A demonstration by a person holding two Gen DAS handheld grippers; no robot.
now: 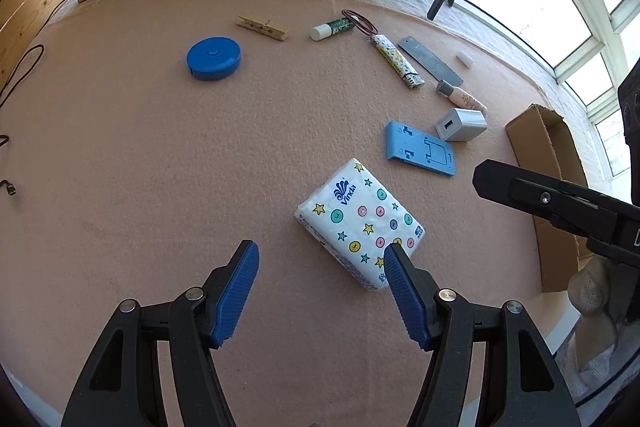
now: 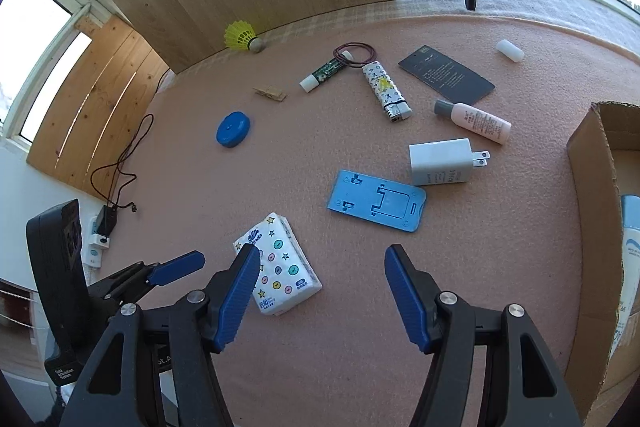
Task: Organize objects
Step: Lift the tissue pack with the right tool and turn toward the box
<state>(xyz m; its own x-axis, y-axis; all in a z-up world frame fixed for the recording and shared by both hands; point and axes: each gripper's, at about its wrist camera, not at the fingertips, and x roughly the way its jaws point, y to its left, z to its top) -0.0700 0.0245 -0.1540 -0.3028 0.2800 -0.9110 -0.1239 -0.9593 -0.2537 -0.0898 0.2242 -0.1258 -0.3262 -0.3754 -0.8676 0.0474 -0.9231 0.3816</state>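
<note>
Both my tools, left (image 1: 320, 251) and right (image 2: 318, 253), gape empty above the desk (image 1: 140, 167); tissue pack (image 1: 360, 223) lies just below.

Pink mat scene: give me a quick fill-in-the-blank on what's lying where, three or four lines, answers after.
1. The shuttlecock has ____ feathers.
2. The round tape measure is ____ in colour.
3. The charger lies beside the blue ____, nearer the cardboard box.
4. Both the left gripper and the right gripper hold ____.

Answers: yellow; blue; phone stand; nothing
</note>
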